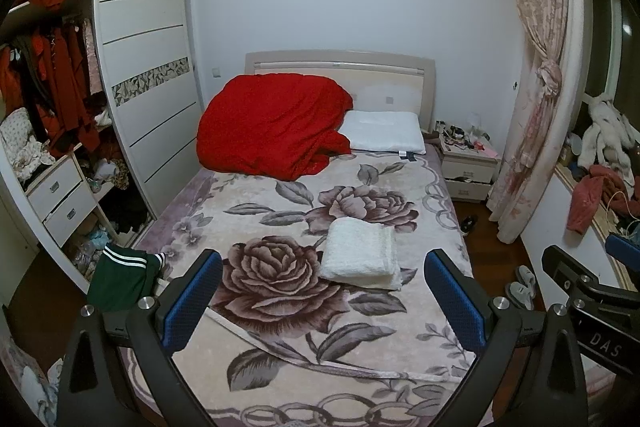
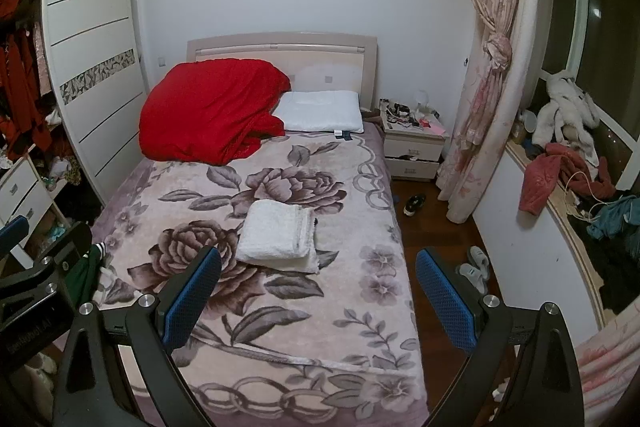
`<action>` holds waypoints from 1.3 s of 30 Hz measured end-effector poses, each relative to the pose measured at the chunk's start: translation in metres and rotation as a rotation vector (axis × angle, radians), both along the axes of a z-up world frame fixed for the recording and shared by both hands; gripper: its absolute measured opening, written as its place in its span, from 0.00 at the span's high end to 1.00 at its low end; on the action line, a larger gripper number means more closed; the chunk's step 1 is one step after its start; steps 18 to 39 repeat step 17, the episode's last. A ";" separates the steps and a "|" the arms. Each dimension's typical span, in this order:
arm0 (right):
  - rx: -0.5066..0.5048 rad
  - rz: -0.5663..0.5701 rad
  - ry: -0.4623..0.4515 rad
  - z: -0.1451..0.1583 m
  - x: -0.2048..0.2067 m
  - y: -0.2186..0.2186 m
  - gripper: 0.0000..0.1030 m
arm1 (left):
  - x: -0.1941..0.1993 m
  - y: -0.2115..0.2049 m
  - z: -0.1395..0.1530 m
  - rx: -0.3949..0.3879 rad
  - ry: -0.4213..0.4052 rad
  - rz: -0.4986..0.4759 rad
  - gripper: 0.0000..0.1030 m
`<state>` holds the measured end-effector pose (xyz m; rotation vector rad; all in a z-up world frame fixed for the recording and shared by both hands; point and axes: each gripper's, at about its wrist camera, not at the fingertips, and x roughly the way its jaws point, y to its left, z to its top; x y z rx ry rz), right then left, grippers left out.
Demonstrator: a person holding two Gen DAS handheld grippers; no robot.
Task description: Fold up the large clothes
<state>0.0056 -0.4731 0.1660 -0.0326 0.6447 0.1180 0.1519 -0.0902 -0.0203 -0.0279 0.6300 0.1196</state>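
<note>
left wrist view looks down the length of a bed [image 1: 280, 367] covered in a pale blanket printed with big dusky roses. the left gripper [image 1: 322, 301] hangs above the foot of the bed with its blue-padded fingers [image 1: 192, 301] spread wide and nothing between them. a folded white garment [image 1: 360, 253], fluffy and stacked in a neat rectangle, lies flat on the bed near its middle, toward the side of the bed nearest the nightstand [image 1: 466, 167]. a dark green garment with white stripes [image 1: 122, 279] drapes over the bed's edge on the wardrobe [image 1: 148, 67] side, unfolded. a heaped red quilt [image 1: 272, 125] sits at the head of the bed, touching a white pillow [image 1: 384, 133] beside it.

right wrist view shows the right gripper [image 2: 318, 301] also held above the foot of the bed, its jaws fully apart and empty, one blue pad over the blanket and the other over the wooden floor beside the bed. white slippers [image 2: 474, 267] lie on that floor, just beside the bed. a pink floral curtain [image 2: 486, 67] hangs tied back beyond the nightstand.
</note>
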 end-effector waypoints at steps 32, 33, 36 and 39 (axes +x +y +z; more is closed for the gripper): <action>0.000 0.001 0.000 -0.003 -0.003 0.001 0.03 | 0.001 0.002 0.005 0.007 -0.012 0.011 0.00; 0.000 0.001 0.000 -0.003 -0.003 0.001 0.03 | 0.001 0.002 0.005 0.007 -0.012 0.011 0.00; 0.000 0.001 0.000 -0.003 -0.003 0.001 0.03 | 0.001 0.002 0.005 0.007 -0.012 0.011 0.00; 0.000 0.001 0.000 -0.003 -0.003 0.001 0.03 | 0.001 0.002 0.005 0.007 -0.012 0.011 0.00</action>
